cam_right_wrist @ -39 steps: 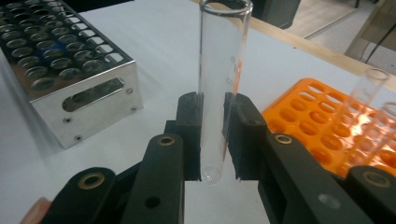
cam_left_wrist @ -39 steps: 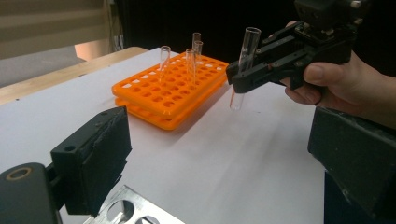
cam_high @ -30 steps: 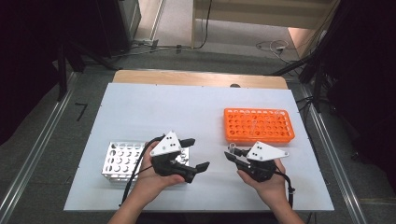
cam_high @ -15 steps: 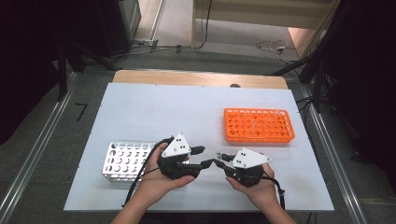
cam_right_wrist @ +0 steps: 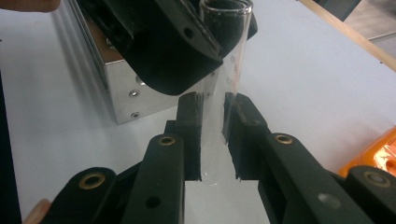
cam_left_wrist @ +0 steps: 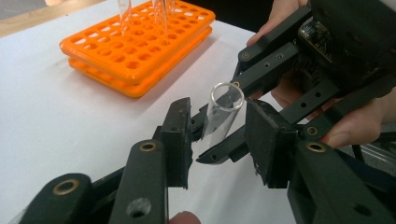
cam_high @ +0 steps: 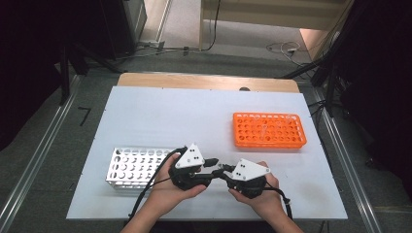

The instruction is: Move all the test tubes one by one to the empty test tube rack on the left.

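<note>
White worktop [cam_high: 160, 121], near front edge: right hand-held gripper [cam_high: 224, 170] clamped on glass test tube [cam_right_wrist: 224, 93], left hand-held gripper [cam_high: 212, 162] just closing around it, pads not yet touching; an off-centre squeeze could crack or drop it.

Both hands sit close together at the table's near edge, the 2 grippers tip to tip. The right gripper [cam_high: 224, 171] is clamped tight; the left gripper [cam_high: 212, 163] (jaws just closing) stands slightly apart.
</note>
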A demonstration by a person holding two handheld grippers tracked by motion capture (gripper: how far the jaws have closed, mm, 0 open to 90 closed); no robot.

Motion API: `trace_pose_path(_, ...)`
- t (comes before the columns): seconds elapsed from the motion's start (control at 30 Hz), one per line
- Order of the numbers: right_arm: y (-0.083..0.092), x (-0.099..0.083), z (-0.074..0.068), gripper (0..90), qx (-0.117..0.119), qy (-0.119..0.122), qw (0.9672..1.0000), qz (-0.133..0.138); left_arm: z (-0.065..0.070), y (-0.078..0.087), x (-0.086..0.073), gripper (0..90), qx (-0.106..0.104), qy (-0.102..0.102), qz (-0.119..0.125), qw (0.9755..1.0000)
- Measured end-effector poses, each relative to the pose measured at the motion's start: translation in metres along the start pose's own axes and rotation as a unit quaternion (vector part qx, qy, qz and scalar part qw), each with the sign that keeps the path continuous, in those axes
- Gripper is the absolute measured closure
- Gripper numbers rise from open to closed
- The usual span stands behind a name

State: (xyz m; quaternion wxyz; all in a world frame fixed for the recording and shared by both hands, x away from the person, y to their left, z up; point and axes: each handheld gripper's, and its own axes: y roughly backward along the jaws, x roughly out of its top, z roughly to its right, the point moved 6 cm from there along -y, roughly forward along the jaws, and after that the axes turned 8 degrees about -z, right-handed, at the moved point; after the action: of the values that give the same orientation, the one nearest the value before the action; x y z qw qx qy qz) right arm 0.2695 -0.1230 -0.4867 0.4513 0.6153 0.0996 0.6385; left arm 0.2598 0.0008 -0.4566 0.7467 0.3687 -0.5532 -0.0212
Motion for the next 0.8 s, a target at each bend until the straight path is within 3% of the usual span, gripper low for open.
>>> trace_pose_path(0.3,-0.0007,-0.0018,-0.0013,74.0,-0.01,0.012,0.9998,-0.011,0.0002,-0.0012,-0.0014,67.8,-0.006,-0.001,-0.011,0.9999)
trace_pose_path(0.37,-0.0011,-0.0014,-0.0022,74.0,-0.016,0.026,0.9994,-0.012,0.0006,-0.0018,-0.0016,69.3,-0.006,-0.001,-0.013,0.9999)
trace_pose_path(0.8,-0.0022,-0.0023,-0.0033,74.0,-0.017,0.031,0.9991,-0.02,0.0021,-0.0035,-0.0015,73.3,-0.001,-0.007,-0.016,0.9998)
